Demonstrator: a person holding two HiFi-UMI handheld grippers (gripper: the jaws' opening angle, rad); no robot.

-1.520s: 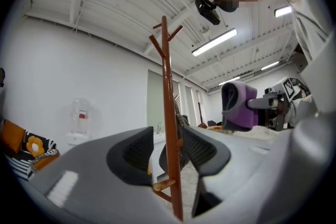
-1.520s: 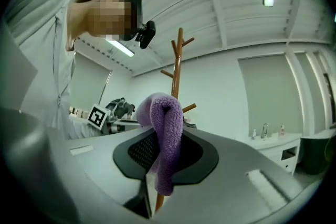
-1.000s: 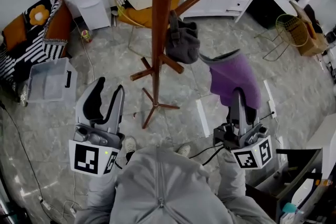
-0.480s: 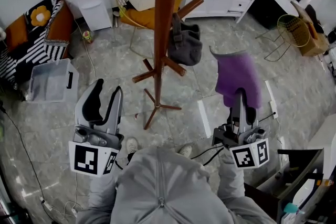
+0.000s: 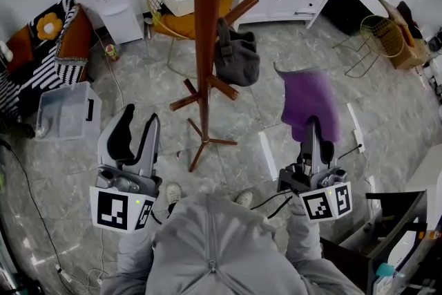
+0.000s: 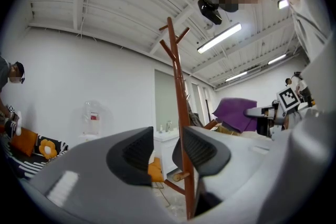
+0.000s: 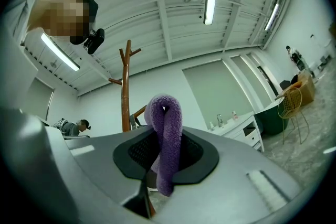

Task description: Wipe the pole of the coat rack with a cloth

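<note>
The right gripper (image 5: 314,131) is clamped on a fold of the purple cloth (image 5: 311,99). The cloth stands up out of the jaws, in the air to the right of the pole (image 5: 205,31) and clear of it. A grey bag (image 5: 237,57) hangs on a peg between the two. The left gripper (image 5: 141,122) has its jaws apart with nothing in them, and sits to the left of the pole without touching it. The rack stands free on the floor (image 5: 138,90), ahead of the person's feet. Only a narrow fold looks pinched, so I judge that dragging it along the wood could pull the cloth loose. Swinging straight across would likely meet the bag first, snagging it or knocking it off its peg. The pegs could also catch the cloth on up-and-down strokes. Nothing steadies the rack, and its legs are thin. A firm sideways press might tip or slide it unless the left gripper braces the pole.
</note>
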